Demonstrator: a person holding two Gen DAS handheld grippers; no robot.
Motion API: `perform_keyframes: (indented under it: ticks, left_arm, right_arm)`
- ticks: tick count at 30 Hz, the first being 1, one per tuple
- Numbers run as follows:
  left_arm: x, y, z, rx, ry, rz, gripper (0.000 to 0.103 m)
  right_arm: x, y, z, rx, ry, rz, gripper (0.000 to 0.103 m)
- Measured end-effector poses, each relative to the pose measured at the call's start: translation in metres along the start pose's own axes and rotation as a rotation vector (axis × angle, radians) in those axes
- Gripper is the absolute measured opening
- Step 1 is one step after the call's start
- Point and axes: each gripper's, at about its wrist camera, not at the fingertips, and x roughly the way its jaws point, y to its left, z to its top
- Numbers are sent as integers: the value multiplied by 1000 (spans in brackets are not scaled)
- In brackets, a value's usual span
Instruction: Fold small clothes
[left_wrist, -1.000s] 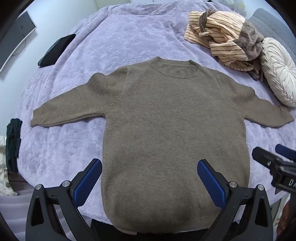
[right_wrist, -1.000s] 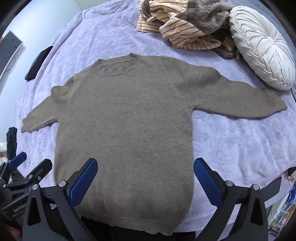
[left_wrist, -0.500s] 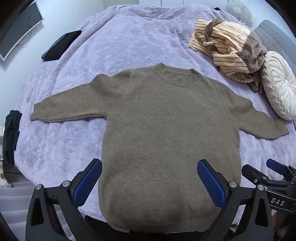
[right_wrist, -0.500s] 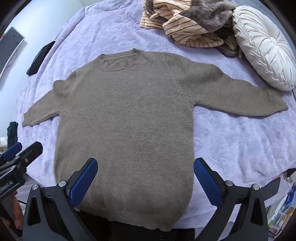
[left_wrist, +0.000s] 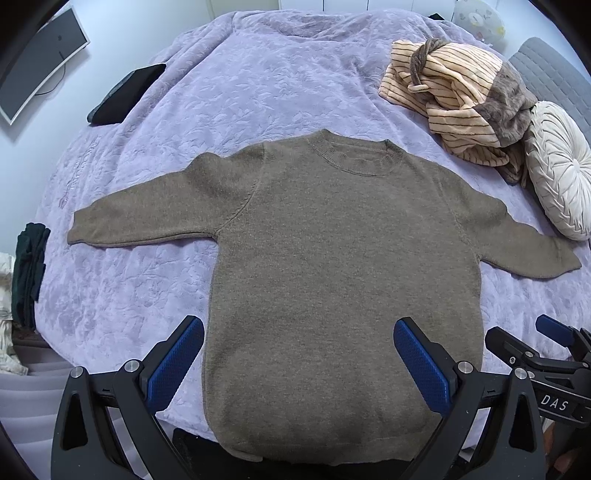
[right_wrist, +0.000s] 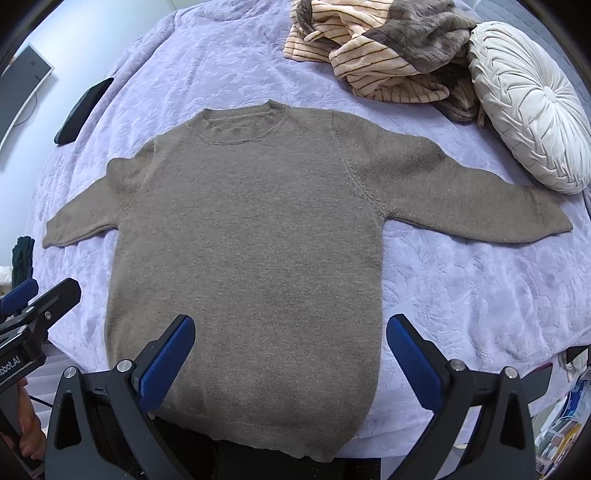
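The left tool (left_wrist: 298, 363) hovers with its jaws wide apart over the hem of the sweater (left_wrist: 343, 280). The right tool (right_wrist: 290, 360) is likewise spread open, empty, above the hem beside it. The sweater lies flat on the bed (left_wrist: 236, 96), sleeves out, collar far from the tools. Striped clothes (right_wrist: 373, 48) and a cushion (right_wrist: 528, 103) lie beyond the right sleeve.

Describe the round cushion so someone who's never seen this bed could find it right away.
On the lavender bedspread, follow the brown sweater along its right sleeve to the cuff. Just beyond lies the round cushion, beside the striped peach blanket. It alone is cream white, pleated around a central button.
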Motion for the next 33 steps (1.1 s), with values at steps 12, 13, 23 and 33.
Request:
perform_keyframes:
  ticks: [12, 13, 23, 33]
  left_arm:
    - [2, -4, -2, 16, 15, -1, 103]
    - [2, -5, -2, 16, 15, -1, 103]
    - [1, -4, -2, 17, 15, -1, 103]
    - [1, -4, -5, 22, 20, -5, 103]
  right_arm:
    - [0, -3, -2, 16, 3, -3, 103]
    - [0, -4, -2, 18, 3, -2, 103]
    - [2, -4, -3, 18, 6, -3, 103]
    - [2, -3, -4, 18, 7, -4, 103]
